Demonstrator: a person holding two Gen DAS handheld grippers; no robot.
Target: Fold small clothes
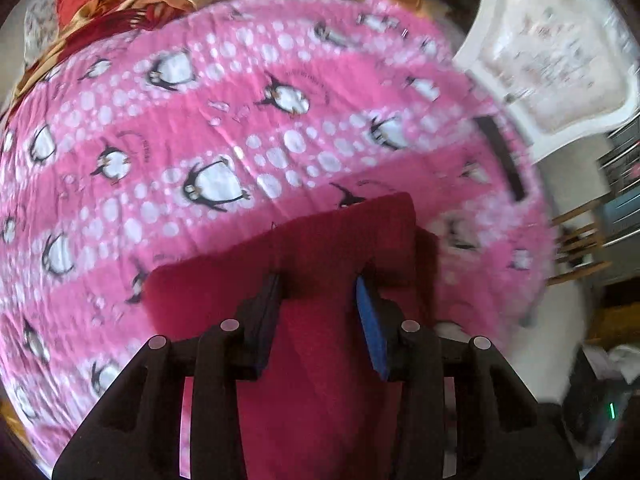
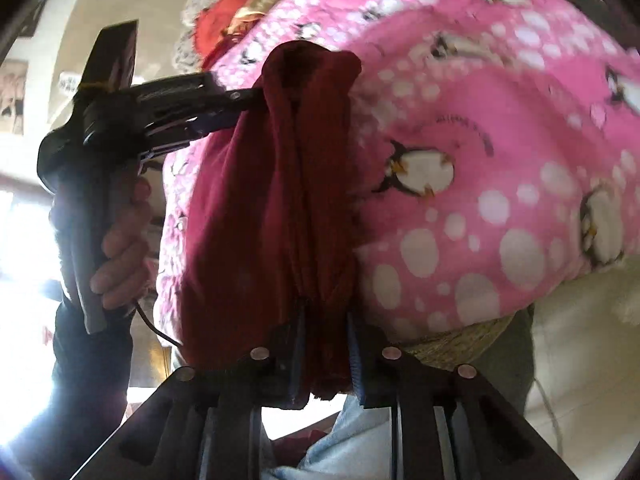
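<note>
A dark red small garment hangs stretched over a pink penguin-print blanket. My left gripper has its blue pads around the cloth's edge, with a gap showing between them. In the right wrist view the left gripper pinches the far end of the garment. My right gripper is shut on the near bunched edge of the garment. The cloth hangs in folds between the two grippers, above the blanket.
A white chair stands beyond the blanket at the right. Red and gold fabric lies at the blanket's far edge. A light blue cloth lies below my right gripper. The person's hand holds the left gripper's handle.
</note>
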